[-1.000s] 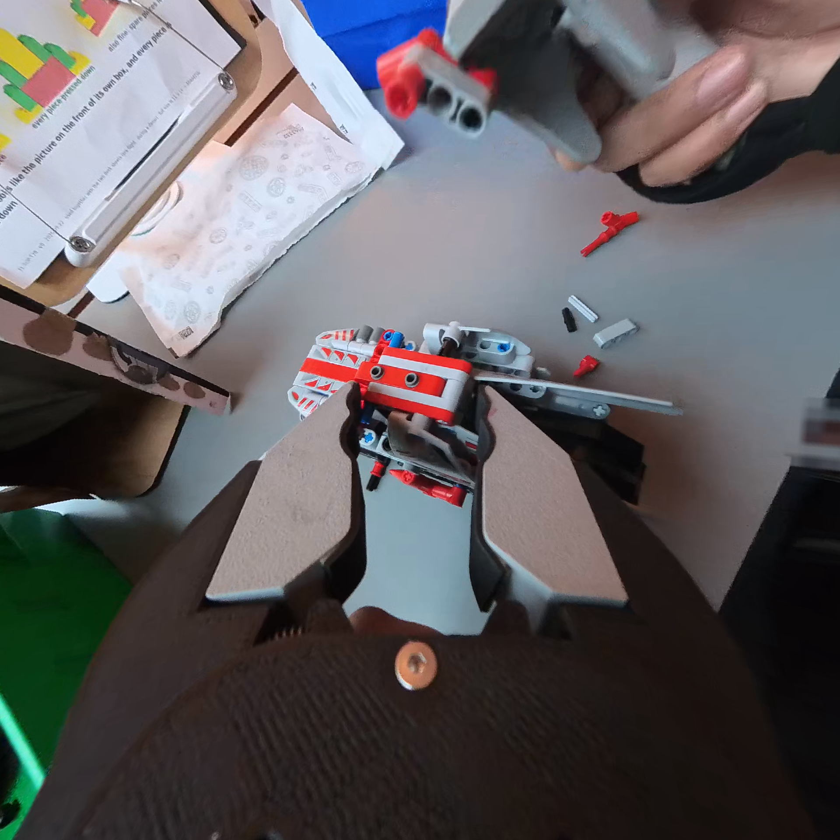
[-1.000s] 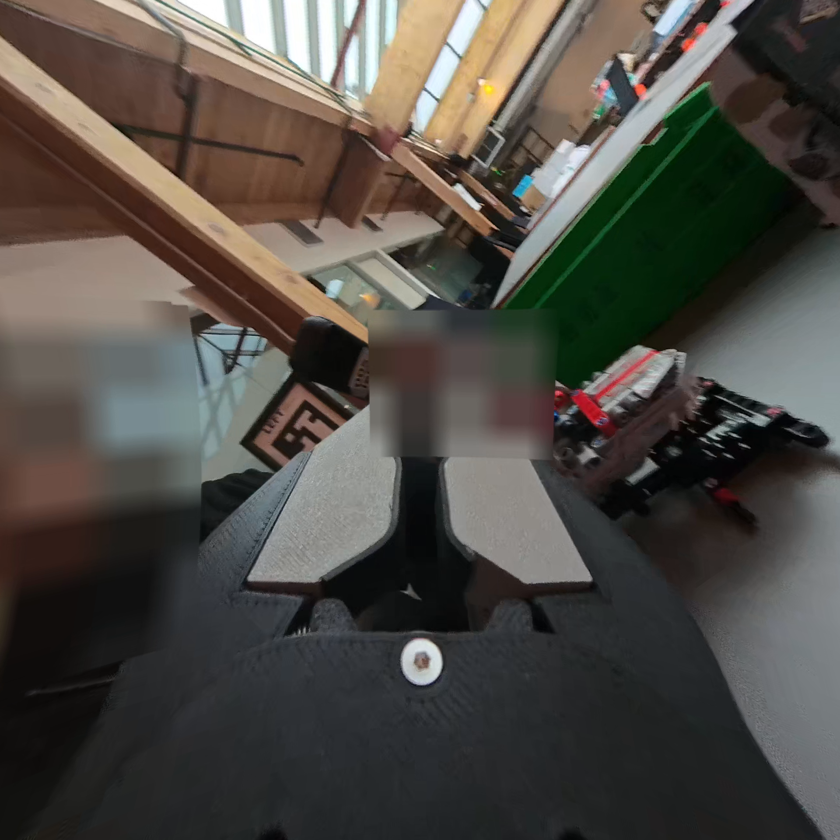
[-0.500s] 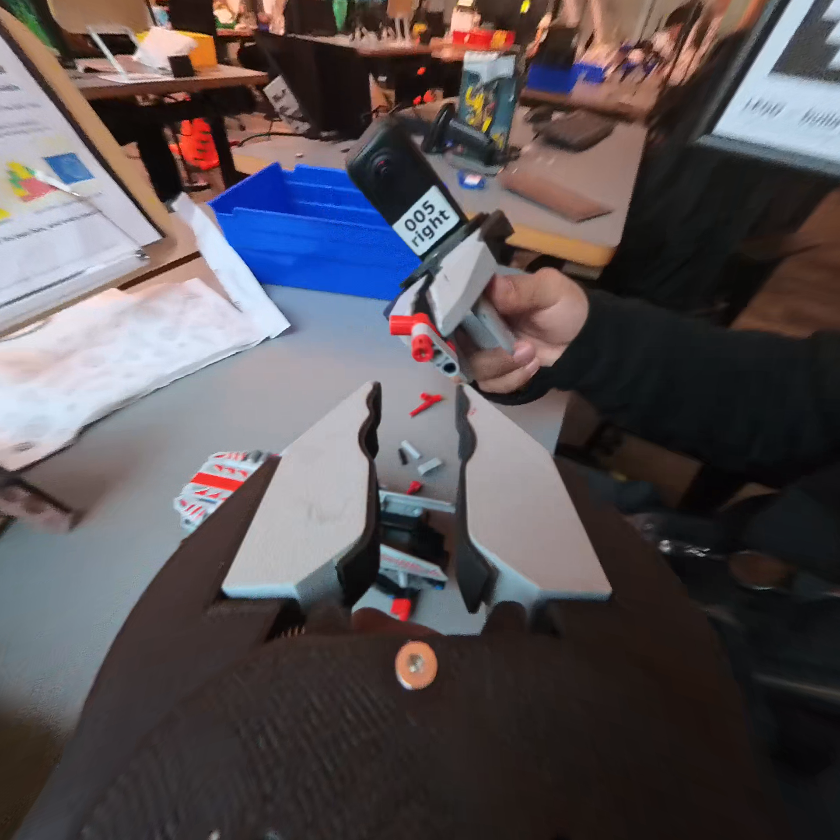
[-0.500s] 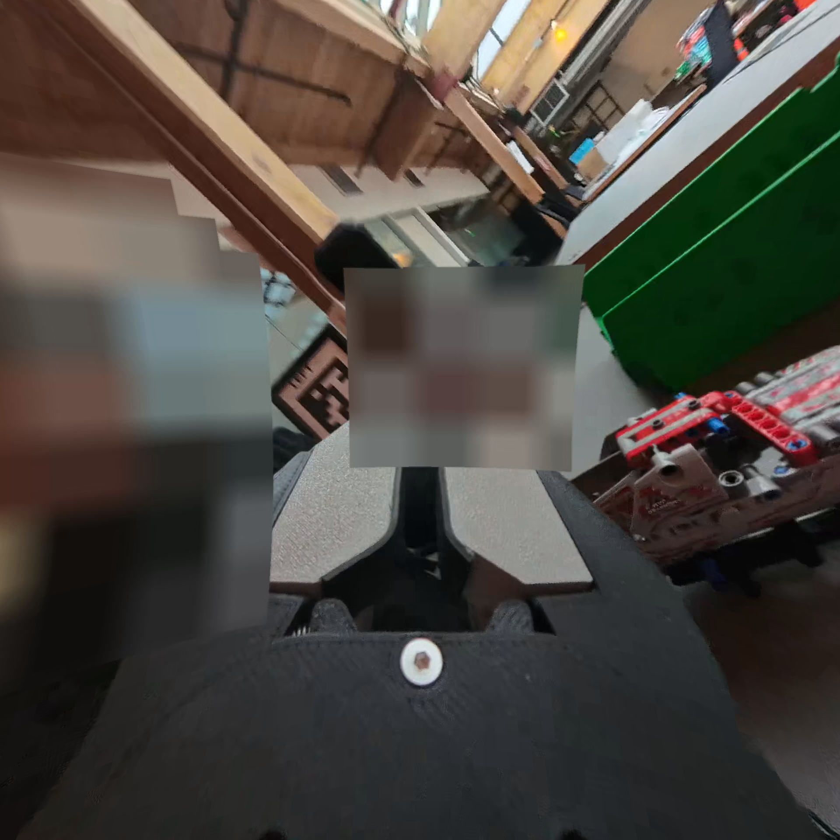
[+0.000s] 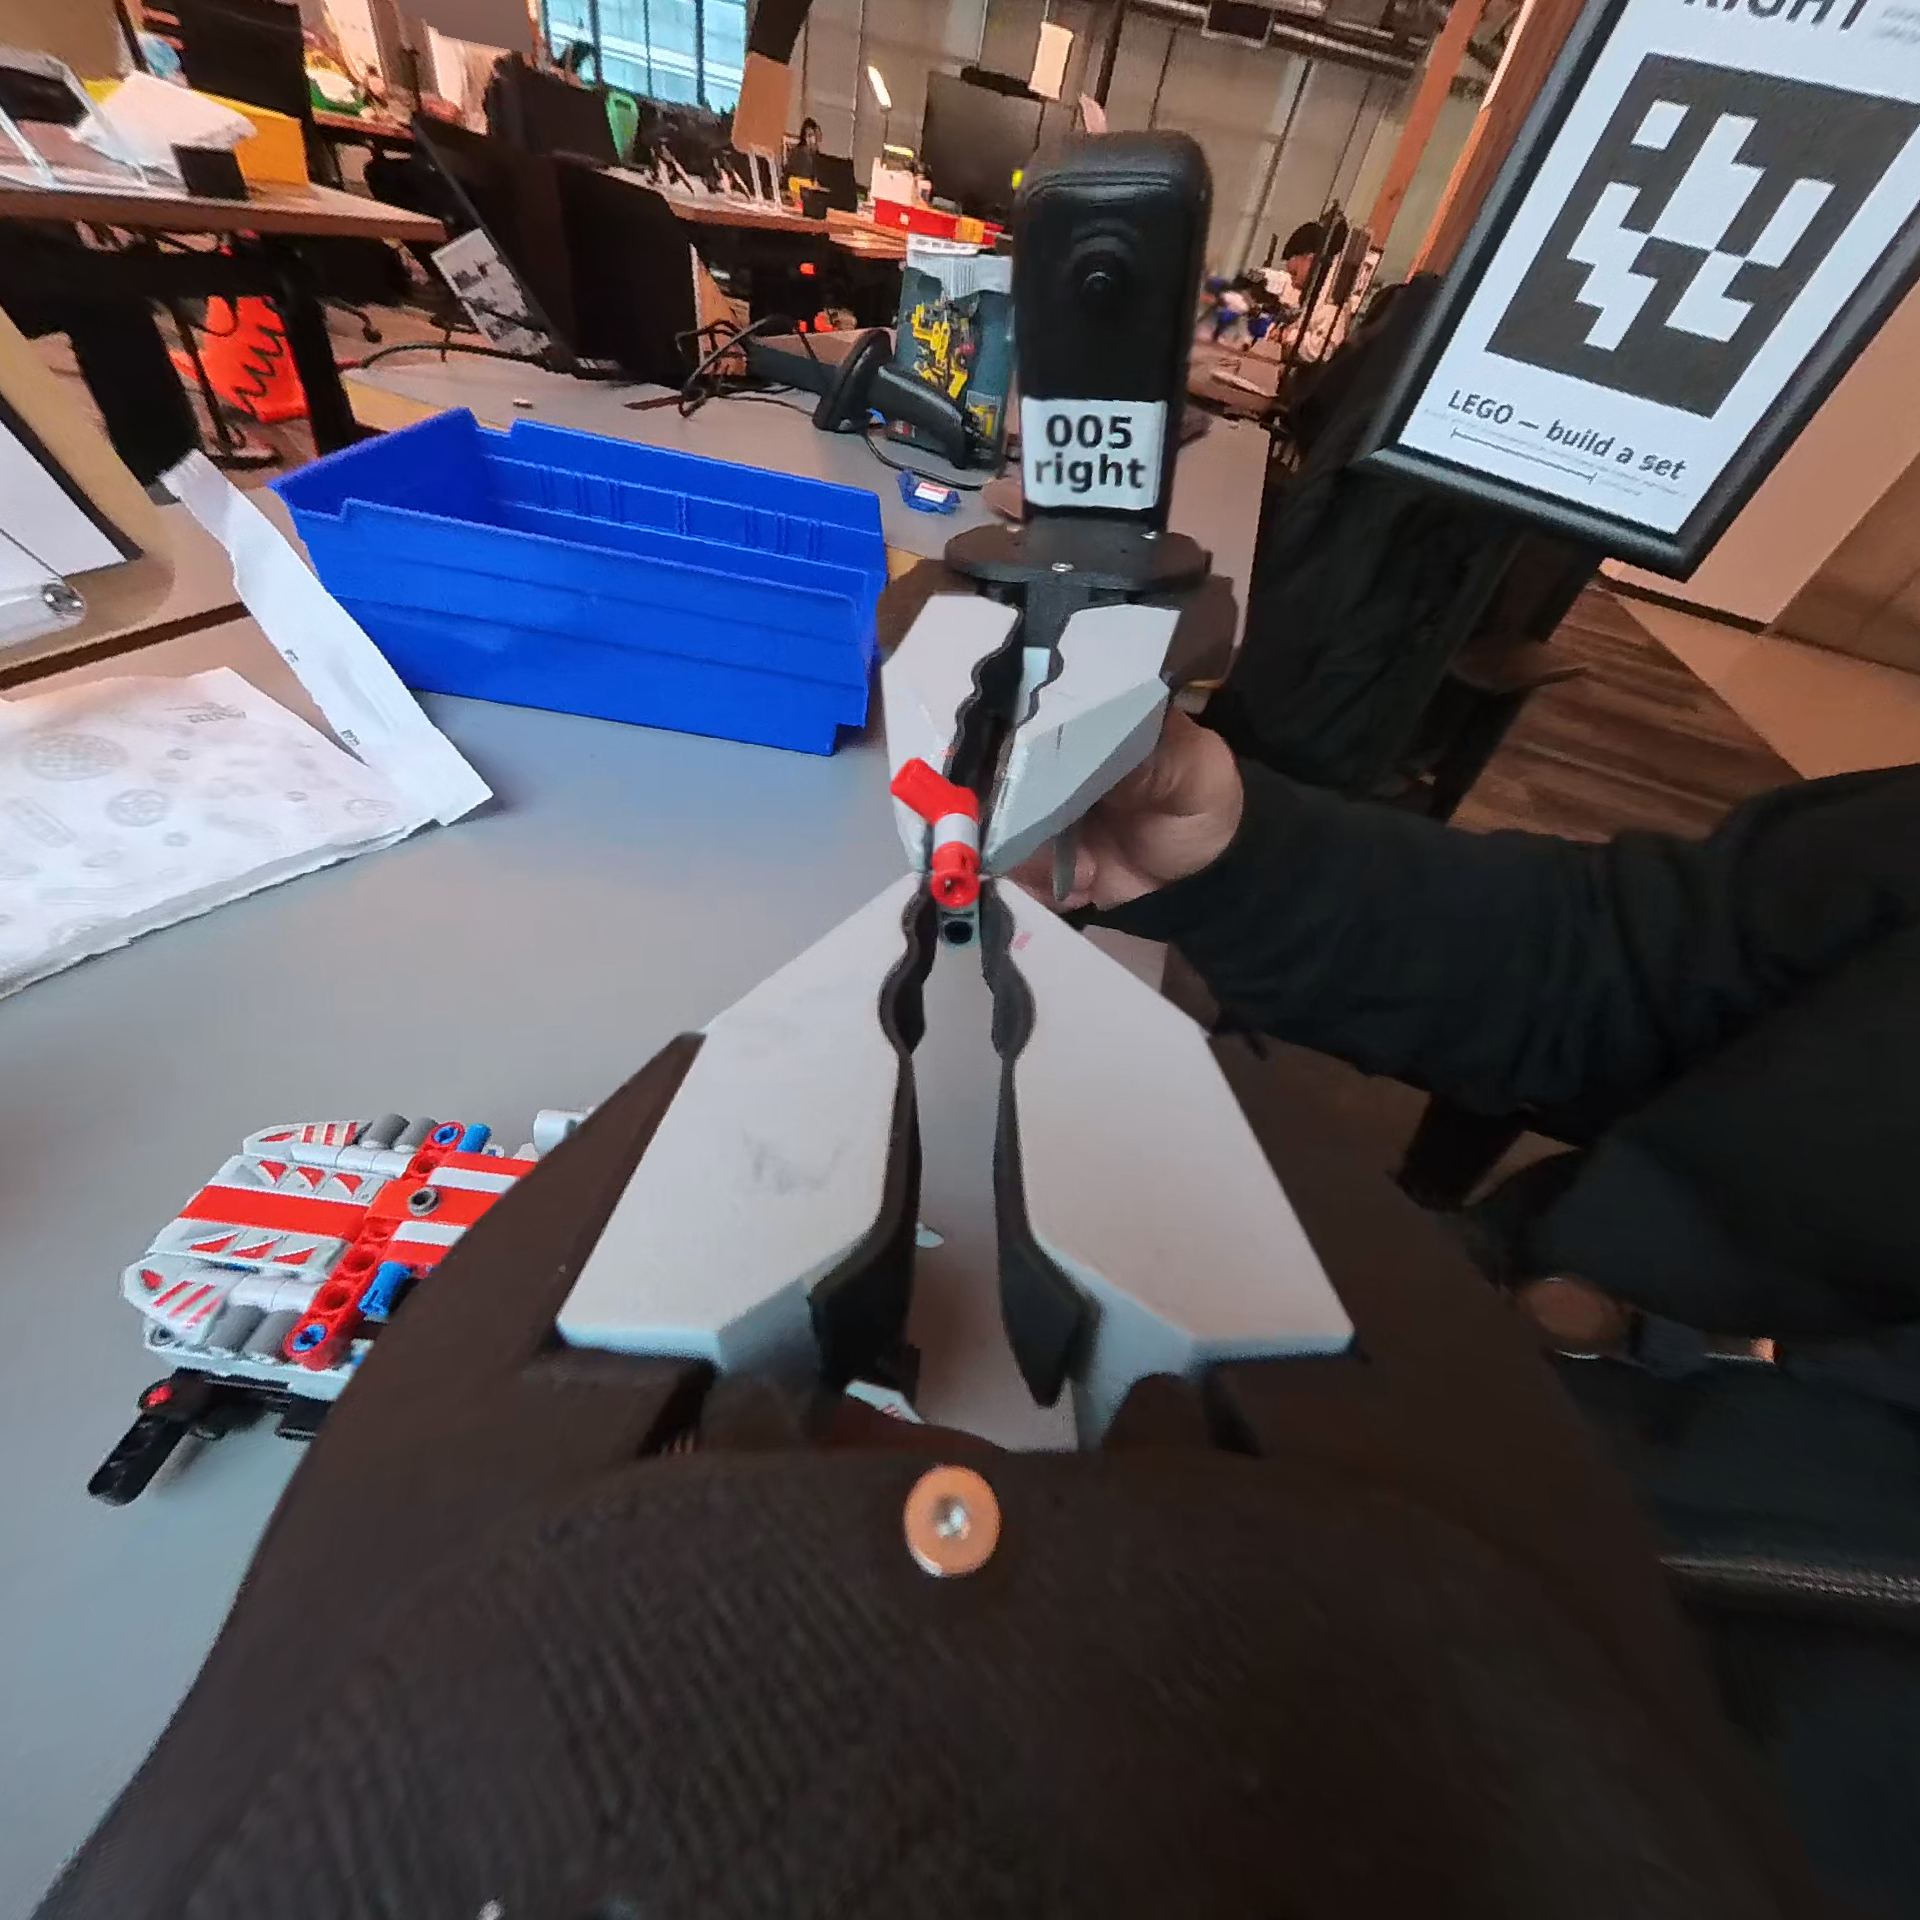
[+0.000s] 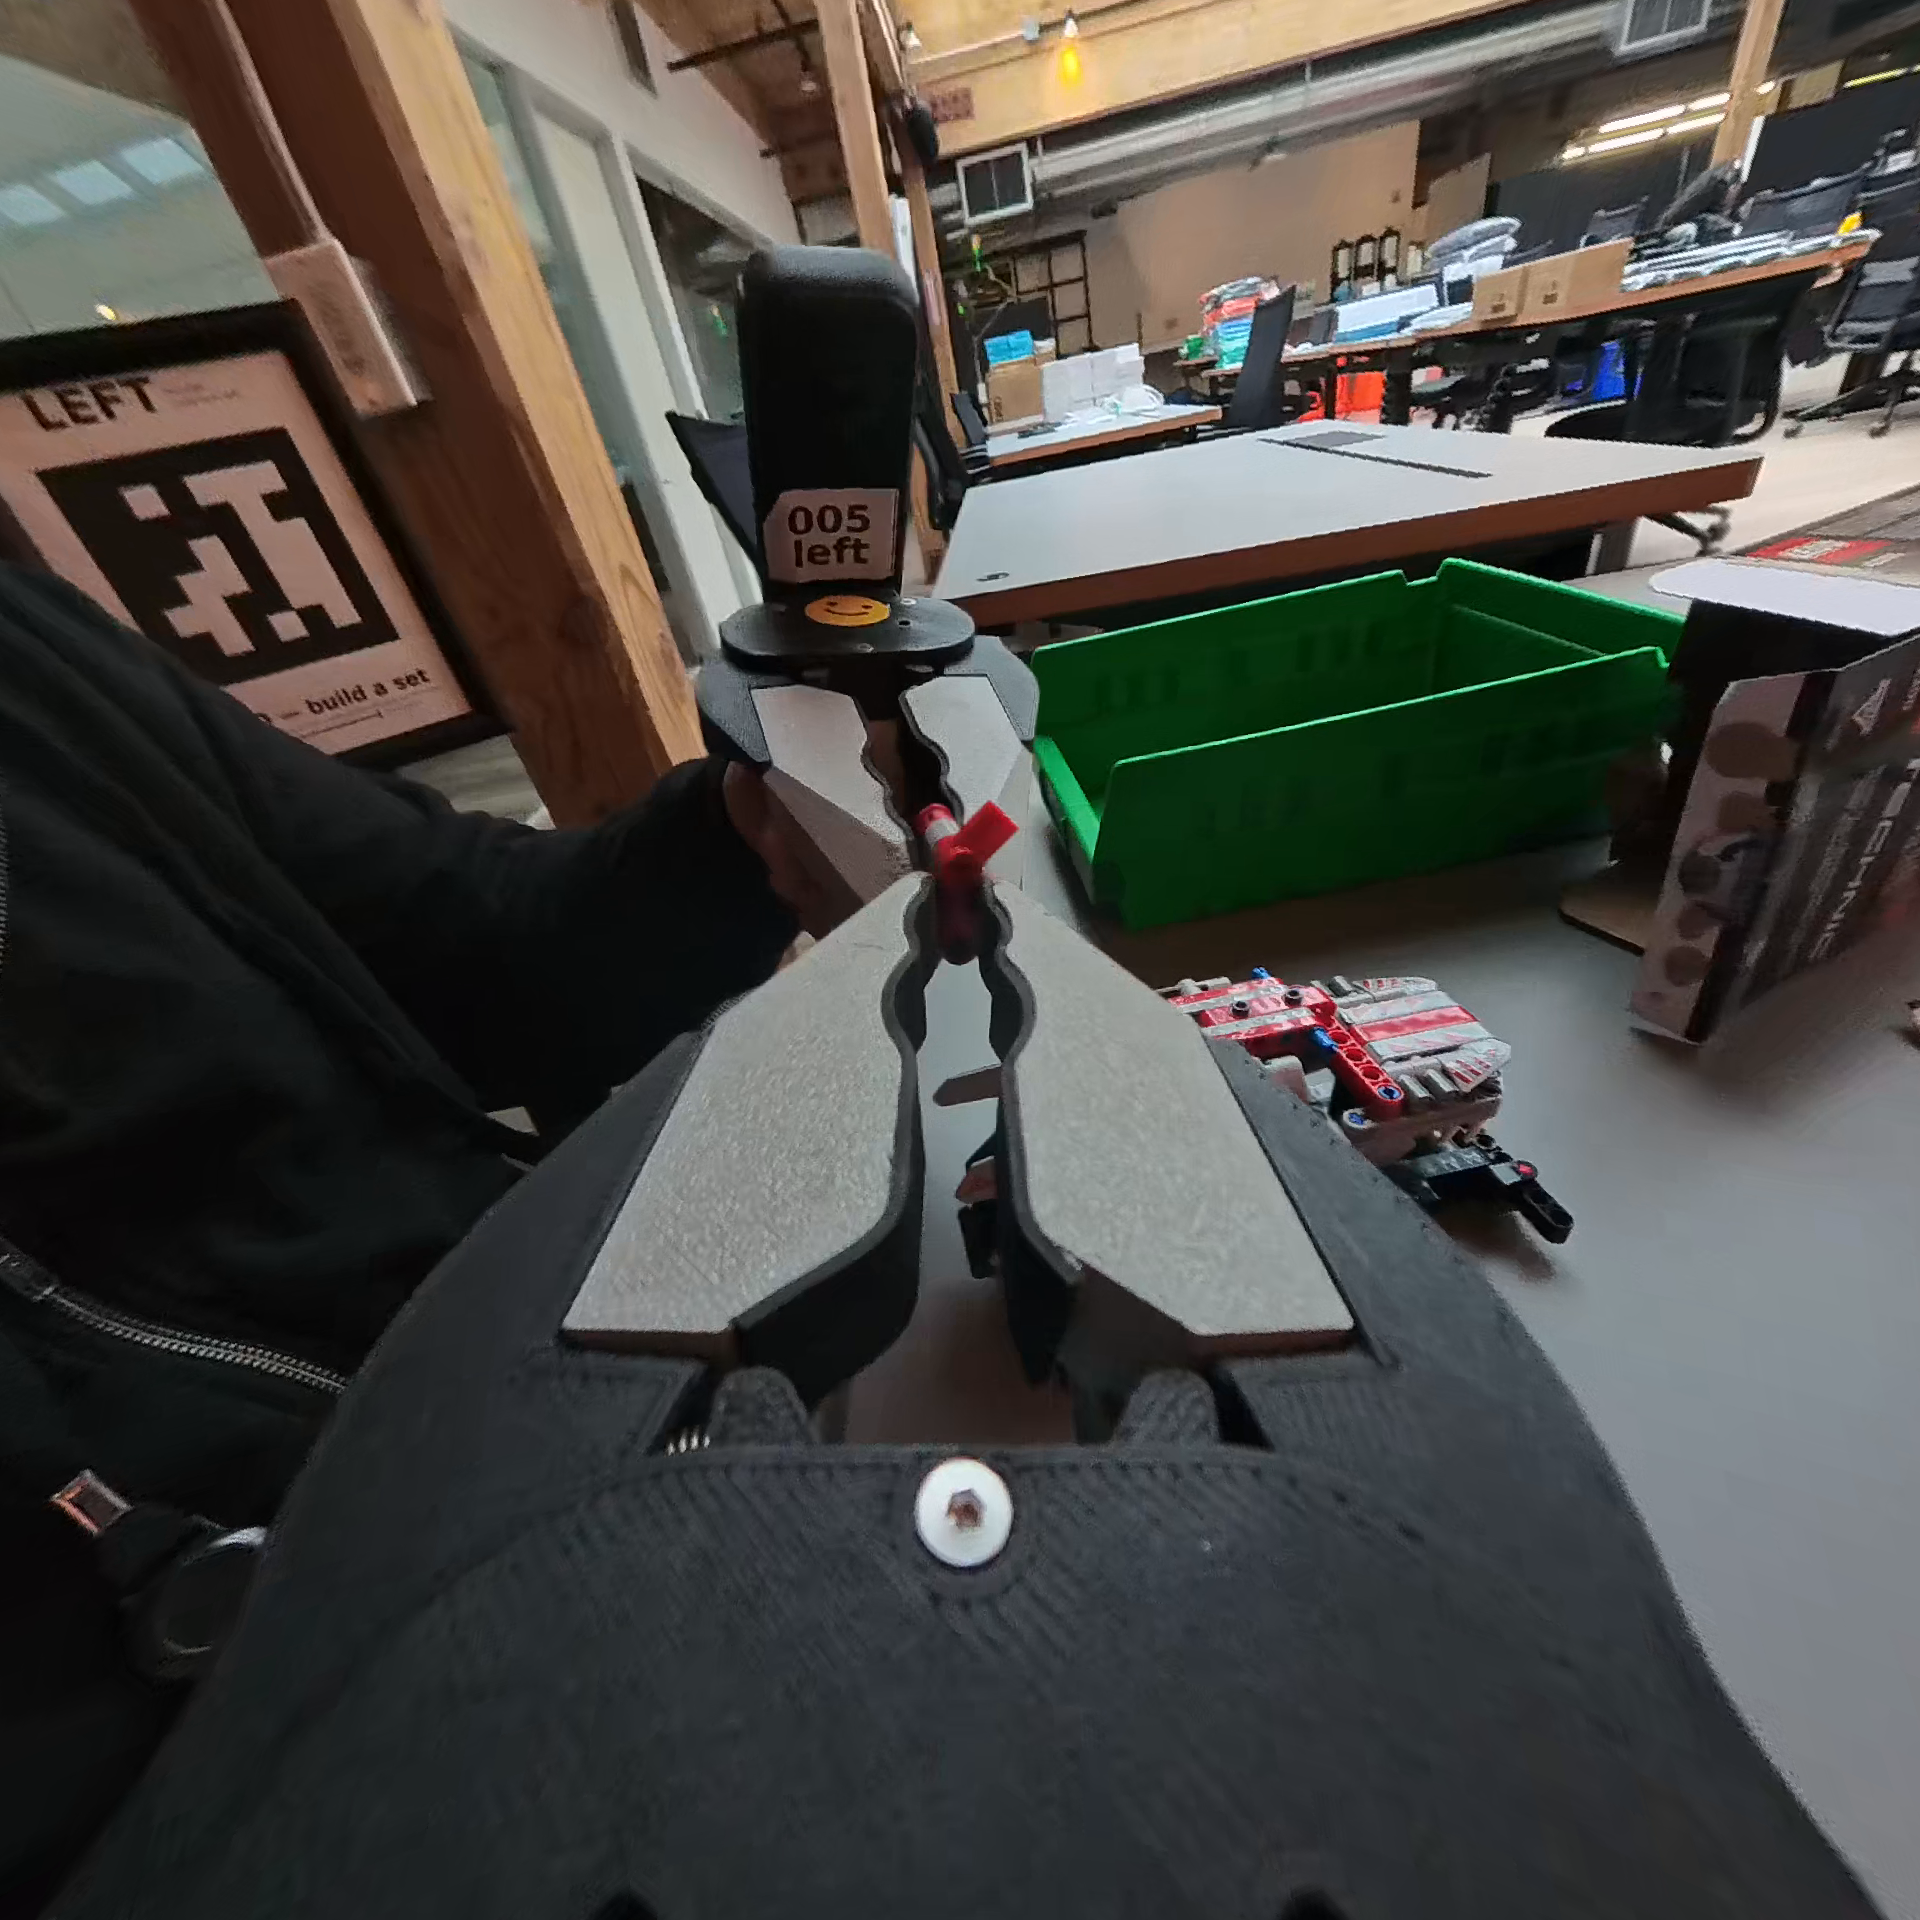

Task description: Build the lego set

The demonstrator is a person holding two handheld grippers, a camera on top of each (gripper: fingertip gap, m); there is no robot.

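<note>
Here our two grippers meet tip to tip above the grey table point(image 5: 623, 935).
Our left gripper point(image 5: 954, 920) and right gripper point(image 6: 961, 914) both pinch the small red-and-grey piece point(image 5: 940, 831); its middle stays hidden, and the half-built model point(image 5: 322, 1236) lies apart below.

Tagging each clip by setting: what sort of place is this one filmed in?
Probably a shared open-plan workshop or lab: rows of long desks with office chairs, exposed wooden beams, and parts bins, blue and green, on the grey worktable.

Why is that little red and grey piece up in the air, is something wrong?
Nothing looks wrong. The small piece is pinched tip to tip between the right gripper and the left gripper, above the table. The half-built model lies flat and looks whole.
</note>
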